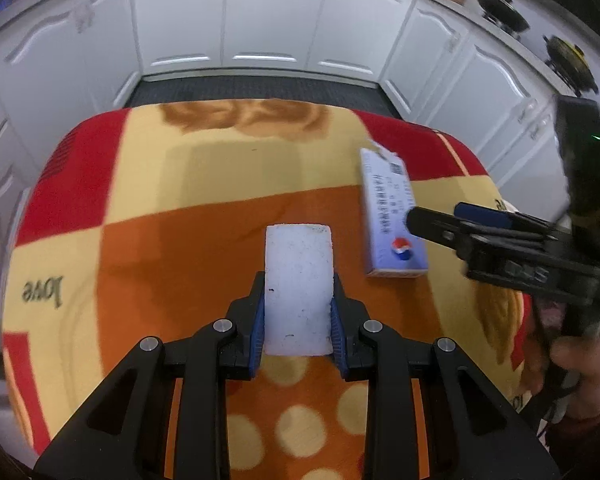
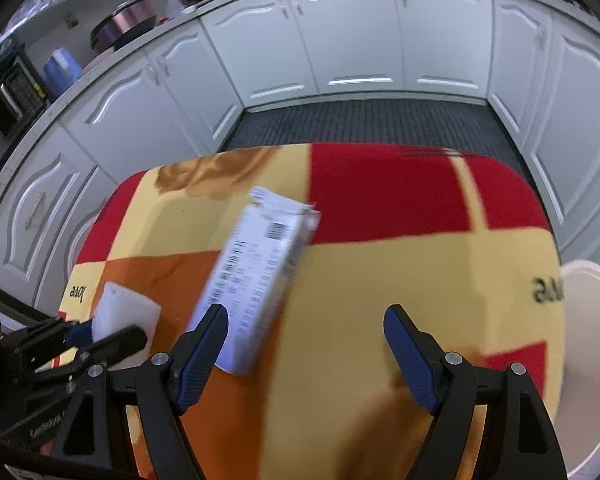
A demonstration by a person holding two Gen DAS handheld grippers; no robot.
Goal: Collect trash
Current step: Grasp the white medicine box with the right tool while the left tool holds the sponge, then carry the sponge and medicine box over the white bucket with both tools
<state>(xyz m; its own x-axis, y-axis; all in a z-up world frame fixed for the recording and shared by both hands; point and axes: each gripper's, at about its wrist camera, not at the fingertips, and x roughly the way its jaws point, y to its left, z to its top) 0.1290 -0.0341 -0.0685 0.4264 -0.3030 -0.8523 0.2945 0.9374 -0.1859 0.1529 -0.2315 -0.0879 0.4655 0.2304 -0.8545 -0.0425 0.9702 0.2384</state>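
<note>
My left gripper (image 1: 299,292) is shut on a white foam block (image 1: 299,284) and holds it over the orange part of the blanket-covered table (image 1: 140,240). A long white and blue carton (image 1: 388,216) with printed text lies on the table to its right. My right gripper (image 2: 306,344) is open and empty, its left finger beside the carton (image 2: 256,276). The right gripper (image 1: 452,220) shows in the left wrist view, close to the carton's right side. The left gripper (image 2: 112,334) with the foam block (image 2: 124,312) shows at the lower left of the right wrist view.
A white round bin (image 2: 588,360) stands beyond the table's right edge. White kitchen cabinets (image 1: 268,16) ring the room, with a dark floor mat (image 2: 364,124) between them and the table. Pans (image 1: 500,8) sit on the counter.
</note>
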